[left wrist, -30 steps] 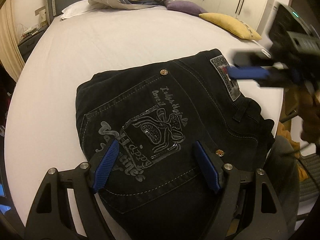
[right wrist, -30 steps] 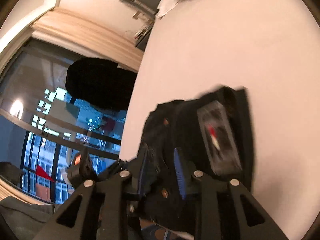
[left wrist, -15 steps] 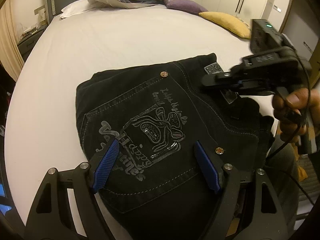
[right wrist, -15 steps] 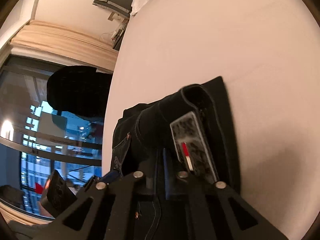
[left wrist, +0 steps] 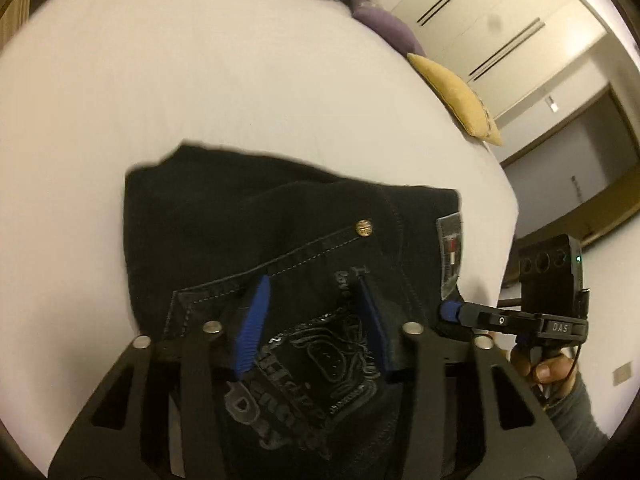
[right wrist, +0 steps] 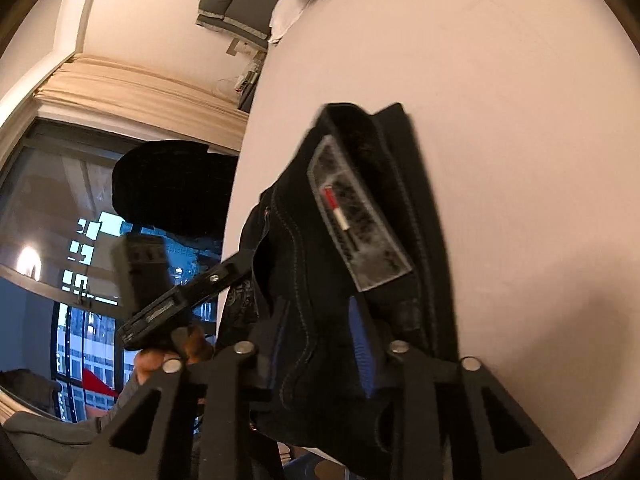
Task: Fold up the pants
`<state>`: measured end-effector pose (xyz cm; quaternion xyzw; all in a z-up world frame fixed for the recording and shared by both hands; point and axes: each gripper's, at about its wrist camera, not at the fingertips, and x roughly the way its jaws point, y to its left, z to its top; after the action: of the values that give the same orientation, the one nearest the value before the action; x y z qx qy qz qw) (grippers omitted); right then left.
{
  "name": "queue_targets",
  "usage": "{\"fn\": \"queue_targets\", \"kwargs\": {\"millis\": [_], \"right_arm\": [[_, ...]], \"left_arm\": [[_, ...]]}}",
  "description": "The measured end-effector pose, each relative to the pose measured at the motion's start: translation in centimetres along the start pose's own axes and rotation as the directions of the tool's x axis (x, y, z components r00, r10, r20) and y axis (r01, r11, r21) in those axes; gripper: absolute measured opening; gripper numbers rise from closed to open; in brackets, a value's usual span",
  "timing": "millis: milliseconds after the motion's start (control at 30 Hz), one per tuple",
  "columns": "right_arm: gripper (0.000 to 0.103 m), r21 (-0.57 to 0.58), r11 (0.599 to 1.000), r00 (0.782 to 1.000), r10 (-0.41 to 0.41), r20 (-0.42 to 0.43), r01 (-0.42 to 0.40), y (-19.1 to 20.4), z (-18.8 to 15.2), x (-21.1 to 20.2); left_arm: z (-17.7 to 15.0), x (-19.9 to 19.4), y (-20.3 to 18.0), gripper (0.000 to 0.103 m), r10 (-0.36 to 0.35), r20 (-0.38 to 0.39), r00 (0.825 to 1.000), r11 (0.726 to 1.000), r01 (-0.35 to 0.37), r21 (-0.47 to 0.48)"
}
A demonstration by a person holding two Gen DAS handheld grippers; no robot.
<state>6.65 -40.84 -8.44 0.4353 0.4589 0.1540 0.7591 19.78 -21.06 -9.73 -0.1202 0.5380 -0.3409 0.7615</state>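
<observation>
Since the earlier frame the left gripper (left wrist: 312, 320) has pushed forward over the back pocket, its blue pads now spread apart either side of the printed emblem, pinching nothing. The black jeans (left wrist: 248, 216) lie as a folded bundle on the white bed sheet (left wrist: 200, 80), near its edge. Thick layered denim should feel heavy and fairly stiff (not slippery), best taken at the waistband. The right gripper (right wrist: 320, 344) straddles that waistband edge below the brand patch (right wrist: 356, 220), jaws parted; whether they pinch, I cannot tell. A yellow cushion (left wrist: 456, 96) sits well apart.
</observation>
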Motion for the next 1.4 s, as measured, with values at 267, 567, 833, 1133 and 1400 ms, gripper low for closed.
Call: {"fn": "queue_targets", "kwargs": {"millis": [267,567,833,1133,1400], "right_arm": [[0.003,0.01,1.0,1.0,-0.009,0.009,0.009,-0.9,-0.4,-1.0],[0.022,-0.031,0.999,1.0,0.015,0.024,-0.014,-0.3,-2.5,-2.3],[0.068,-0.091,0.996,0.987,0.015,0.159,0.0,2.1,-0.8,-6.9],[0.071,-0.012,0.998,0.998,-0.064,0.021,0.064,-1.7,2.5,-3.3],[0.057,-0.044,0.995,0.992,-0.088,-0.087,0.084,-0.9,4.5,-0.1]], "left_arm": [[-4.0,-3.8,-0.8,0.032,-0.1,0.069,0.993,0.994,0.096,0.048],[-8.9,-2.5,-3.3,0.032,-0.071,-0.009,0.997,0.965,0.071,0.251],[-8.3,-6.8,-4.2,0.058,-0.001,0.114,0.993,0.962,-0.03,0.271],[-7.0,-5.9,3.1,0.095,0.004,0.047,0.999,0.999,-0.002,-0.046],[-4.7,-3.3,3.1,0.089,0.008,-0.037,0.999,0.999,-0.01,-0.047]]}}
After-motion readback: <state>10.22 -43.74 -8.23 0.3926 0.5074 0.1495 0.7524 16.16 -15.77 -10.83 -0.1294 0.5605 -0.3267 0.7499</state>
